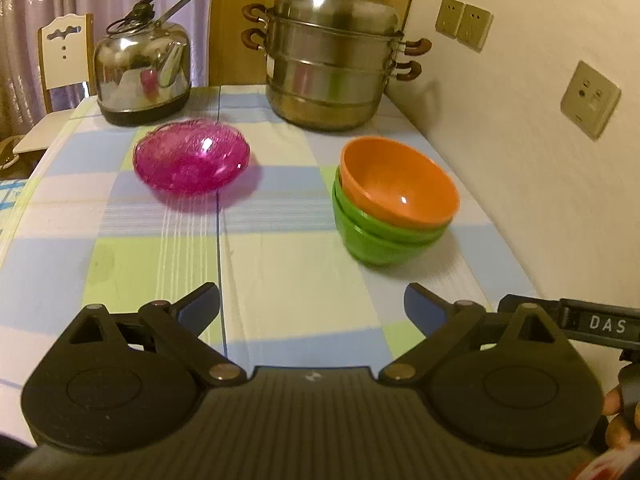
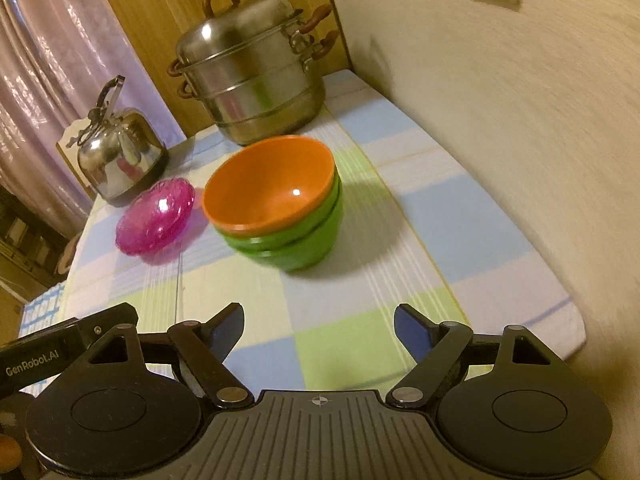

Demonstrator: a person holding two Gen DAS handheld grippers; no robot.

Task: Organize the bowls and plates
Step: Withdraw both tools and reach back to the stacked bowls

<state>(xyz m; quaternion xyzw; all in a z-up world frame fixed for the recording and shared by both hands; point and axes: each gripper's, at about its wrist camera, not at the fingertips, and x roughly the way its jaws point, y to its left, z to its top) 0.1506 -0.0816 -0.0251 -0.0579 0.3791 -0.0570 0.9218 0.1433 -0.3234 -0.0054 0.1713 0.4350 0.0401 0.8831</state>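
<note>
Both tools, left (image 1: 312, 304) and right (image 2: 319, 322), hang spread and empty above the checked tabletop (image 1: 280, 280). The orange plastic bowl (image 1: 400, 184) already nests in two green plastic bowls (image 1: 372, 248); stacking looks done, and the pink glass dish (image 1: 192, 156) likely needs placing next.

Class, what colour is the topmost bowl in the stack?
Orange; the top bowl shows best in the right wrist view.

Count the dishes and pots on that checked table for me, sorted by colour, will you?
Orange bowl: 1
Green bowls, stacked under the orange one: 2, judging by the rims that show
Pink glass dish: 1
Silver kettle: 1
Silver steamer pot: 1
Total: 6
</note>
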